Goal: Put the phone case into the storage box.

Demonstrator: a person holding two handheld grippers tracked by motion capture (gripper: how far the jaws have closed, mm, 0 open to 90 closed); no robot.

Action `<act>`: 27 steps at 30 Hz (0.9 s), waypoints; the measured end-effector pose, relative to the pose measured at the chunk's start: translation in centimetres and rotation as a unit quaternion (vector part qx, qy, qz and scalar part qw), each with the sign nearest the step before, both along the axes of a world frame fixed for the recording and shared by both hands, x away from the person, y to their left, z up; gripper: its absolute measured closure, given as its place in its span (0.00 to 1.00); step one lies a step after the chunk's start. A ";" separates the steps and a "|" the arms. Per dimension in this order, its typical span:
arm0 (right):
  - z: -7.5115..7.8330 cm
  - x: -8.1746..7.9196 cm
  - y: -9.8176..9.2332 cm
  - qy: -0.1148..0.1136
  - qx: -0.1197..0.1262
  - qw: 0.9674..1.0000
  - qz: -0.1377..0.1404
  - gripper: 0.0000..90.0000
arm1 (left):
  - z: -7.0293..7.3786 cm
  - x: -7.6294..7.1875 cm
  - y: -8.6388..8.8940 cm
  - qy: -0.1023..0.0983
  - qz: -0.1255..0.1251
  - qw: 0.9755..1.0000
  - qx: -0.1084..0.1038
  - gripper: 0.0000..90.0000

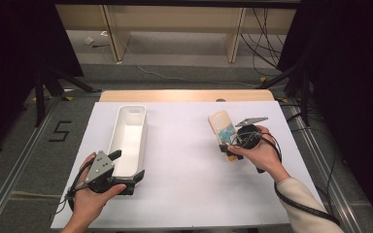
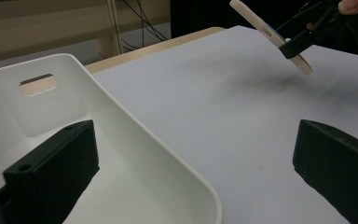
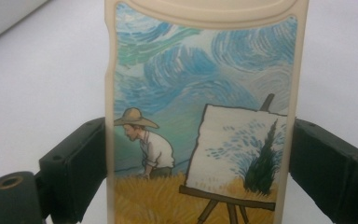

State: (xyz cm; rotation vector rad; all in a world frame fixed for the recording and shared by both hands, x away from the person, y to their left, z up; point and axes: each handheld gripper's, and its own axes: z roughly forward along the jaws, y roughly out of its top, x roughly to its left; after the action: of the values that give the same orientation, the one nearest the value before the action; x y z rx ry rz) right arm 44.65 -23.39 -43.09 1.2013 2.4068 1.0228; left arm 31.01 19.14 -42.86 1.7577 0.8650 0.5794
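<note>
Above the table's right half, your right gripper (image 1: 229, 144) has its jaws clamped on the phone case (image 1: 222, 128), so carry it level to the white bin (image 1: 127, 141) beside your wide-open left gripper (image 1: 126, 170).

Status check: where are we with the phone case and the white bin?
Done: the right gripper has the phone case clamped by its side edges and lifted clear of the table, as the left gripper view shows. In hand: the left gripper stands open, straddling the near wall of the white bin. Left: the bin holds nothing yet, so the case probably still has to cross over and go in.
</note>
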 end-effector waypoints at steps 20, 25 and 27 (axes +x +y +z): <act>0.1 -2.8 1.8 -0.039 0.032 0.998 0.044 0.13 | 1.0 0.0 -0.4 -0.009 -0.004 1.000 0.017 0.00; 0.0 -3.3 2.5 -0.044 0.029 0.997 0.053 0.13 | 1.6 0.1 -0.9 -0.011 -0.009 1.000 0.017 0.00; 0.0 -3.5 2.8 -0.048 0.029 0.997 0.058 0.13 | 1.8 0.2 -1.0 -0.009 -0.012 1.000 0.014 0.00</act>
State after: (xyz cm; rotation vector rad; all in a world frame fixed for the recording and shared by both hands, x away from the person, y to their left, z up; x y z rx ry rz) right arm 41.10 -20.61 -43.13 1.0171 2.4111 1.1632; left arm 31.23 18.09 -41.09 1.7826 0.8248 0.5931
